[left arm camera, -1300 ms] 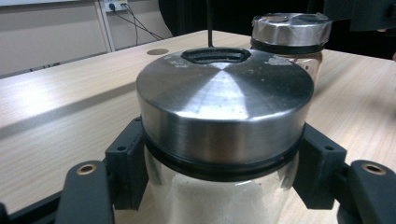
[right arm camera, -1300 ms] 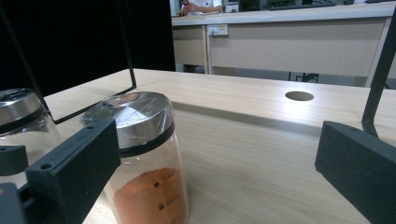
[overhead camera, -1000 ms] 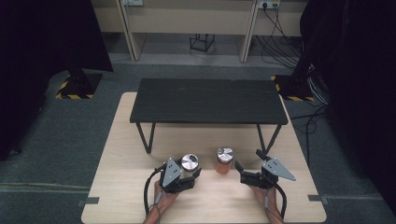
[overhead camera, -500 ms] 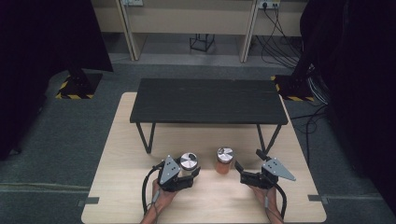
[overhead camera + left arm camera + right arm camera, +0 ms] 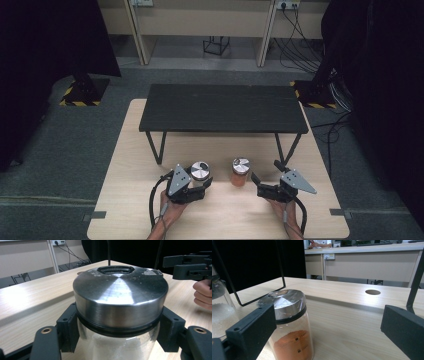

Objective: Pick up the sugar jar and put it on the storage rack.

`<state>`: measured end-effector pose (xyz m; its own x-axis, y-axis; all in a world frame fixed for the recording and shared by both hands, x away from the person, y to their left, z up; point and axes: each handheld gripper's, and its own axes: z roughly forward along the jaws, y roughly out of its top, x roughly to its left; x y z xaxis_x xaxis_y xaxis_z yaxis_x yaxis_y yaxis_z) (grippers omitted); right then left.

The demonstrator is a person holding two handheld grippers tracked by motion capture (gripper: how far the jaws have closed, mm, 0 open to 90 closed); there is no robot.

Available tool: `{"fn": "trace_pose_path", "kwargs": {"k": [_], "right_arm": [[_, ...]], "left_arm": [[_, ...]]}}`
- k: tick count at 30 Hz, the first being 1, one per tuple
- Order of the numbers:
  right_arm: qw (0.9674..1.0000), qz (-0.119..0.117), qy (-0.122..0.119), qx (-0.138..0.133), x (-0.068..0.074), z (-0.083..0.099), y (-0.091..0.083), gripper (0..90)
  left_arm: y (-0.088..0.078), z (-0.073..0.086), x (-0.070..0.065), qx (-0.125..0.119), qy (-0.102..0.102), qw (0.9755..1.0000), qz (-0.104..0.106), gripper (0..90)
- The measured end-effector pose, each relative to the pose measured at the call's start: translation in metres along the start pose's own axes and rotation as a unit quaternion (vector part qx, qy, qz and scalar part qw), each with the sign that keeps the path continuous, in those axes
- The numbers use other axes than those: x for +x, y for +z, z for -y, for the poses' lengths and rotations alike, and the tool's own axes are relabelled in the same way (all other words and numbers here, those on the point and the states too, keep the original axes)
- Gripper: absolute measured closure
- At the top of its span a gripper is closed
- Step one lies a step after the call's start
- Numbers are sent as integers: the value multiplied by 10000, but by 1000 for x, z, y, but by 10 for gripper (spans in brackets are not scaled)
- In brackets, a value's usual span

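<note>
Left hand-held gripper (image 5: 204, 183) around clear jar (image 5: 200, 172)

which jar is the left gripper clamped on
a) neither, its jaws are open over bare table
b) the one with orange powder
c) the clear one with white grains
c: in the left gripper view, the left gripper has both jaws pressed against the clear jar just under its steel lid.

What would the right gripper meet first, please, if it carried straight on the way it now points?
Most likely the jar of orange powder. The right gripper stands open and points at it, and in the right gripper view the jar sits by the left jaw rather than centred, so it might touch that jaw first. Depth is unclear.
</note>
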<state>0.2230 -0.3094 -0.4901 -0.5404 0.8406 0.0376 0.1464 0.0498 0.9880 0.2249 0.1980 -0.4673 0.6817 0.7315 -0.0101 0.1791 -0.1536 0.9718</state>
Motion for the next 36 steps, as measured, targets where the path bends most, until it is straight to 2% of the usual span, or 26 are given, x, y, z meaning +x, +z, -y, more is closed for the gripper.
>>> {"fn": "trace_pose_path", "kwargs": {"k": [6,13,25,31,36], "right_arm": [[10000,3,3,-8,-1,0,0,3],[10000,-8,6,6,0,0,0,3],[10000,-4,16,-9,-1,0,0,3],[10000,-1,22,-10,-1,0,0,3],[10000,-6,16,-9,-1,0,0,3]], "left_arm": [[-2,-8,3,-47,-134,9998,100,317],[-10,-23,10,-145,-238,9995,116,317],[-16,-52,16,-108,-79,9999,93,317],[-19,-76,24,-20,20,9998,186,317],[-22,-101,37,-48,-68,9995,298,317]]}}
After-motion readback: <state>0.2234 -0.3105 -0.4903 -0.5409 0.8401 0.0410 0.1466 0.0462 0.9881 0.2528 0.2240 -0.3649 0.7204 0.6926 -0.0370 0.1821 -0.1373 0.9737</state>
